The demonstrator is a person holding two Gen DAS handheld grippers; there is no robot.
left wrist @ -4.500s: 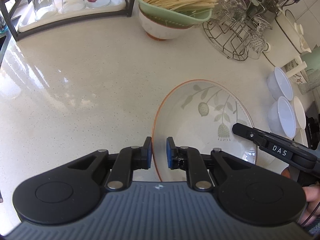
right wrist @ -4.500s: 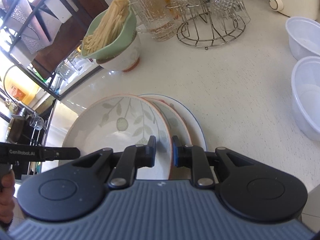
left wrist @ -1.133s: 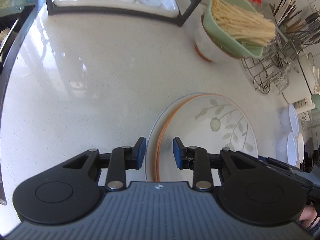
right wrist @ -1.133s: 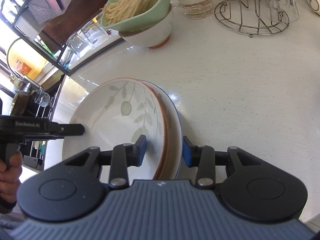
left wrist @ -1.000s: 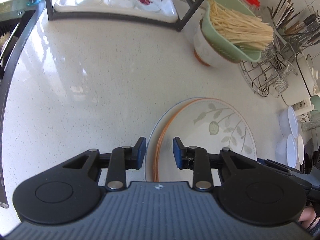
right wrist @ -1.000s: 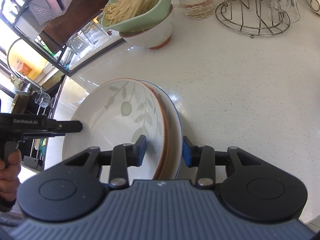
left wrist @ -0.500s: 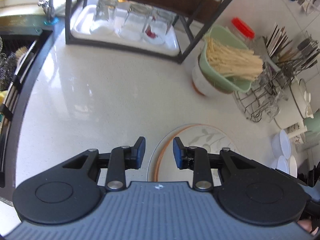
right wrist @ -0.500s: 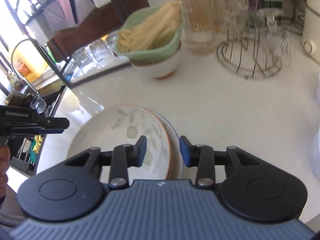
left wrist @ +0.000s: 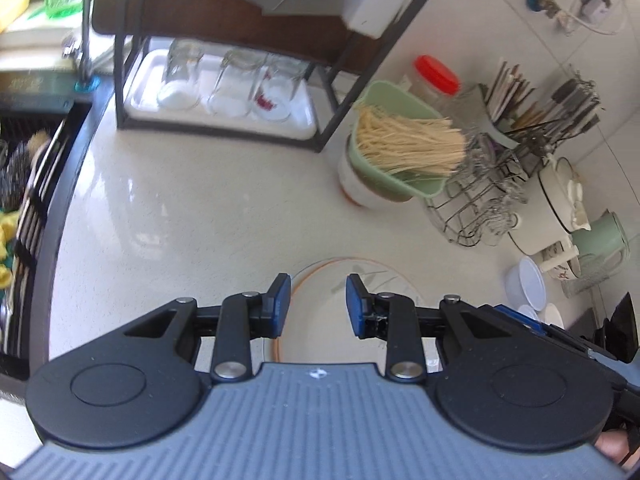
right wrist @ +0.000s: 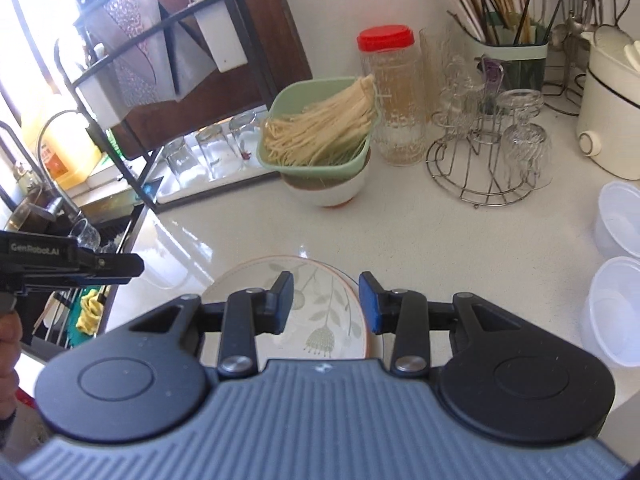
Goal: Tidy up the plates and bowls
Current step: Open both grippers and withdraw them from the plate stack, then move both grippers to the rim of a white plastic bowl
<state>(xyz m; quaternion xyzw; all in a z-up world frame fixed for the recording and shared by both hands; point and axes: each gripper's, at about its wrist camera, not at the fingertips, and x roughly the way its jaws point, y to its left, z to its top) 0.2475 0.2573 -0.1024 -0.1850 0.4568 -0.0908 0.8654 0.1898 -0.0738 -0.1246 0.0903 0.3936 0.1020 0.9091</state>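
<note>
The stack of plates (right wrist: pixel 320 320) lies flat on the desk (right wrist: pixel 460 248), leaf-patterned plate on top, in front of the white bowl (right wrist: pixel 332 190) that carries a green basket of noodles. Both tongs hang above the stack with jaws parted and nothing between the pads: the left tongs (left wrist: pixel 314 300) over its left rim, the right tongs (right wrist: pixel 326 300) over its right rim (the blue pads show only plate below them, no contact). The stacking looks done, so the step in hand appears to be moving clear and choosing the next piece. To do it well, lift straight away from the stack so no pad clips a rim, then approach the next dish, perhaps the plastic bowls (right wrist: pixel 616 308) to the stack's right, with jaws already spread wider than its wall.
</note>
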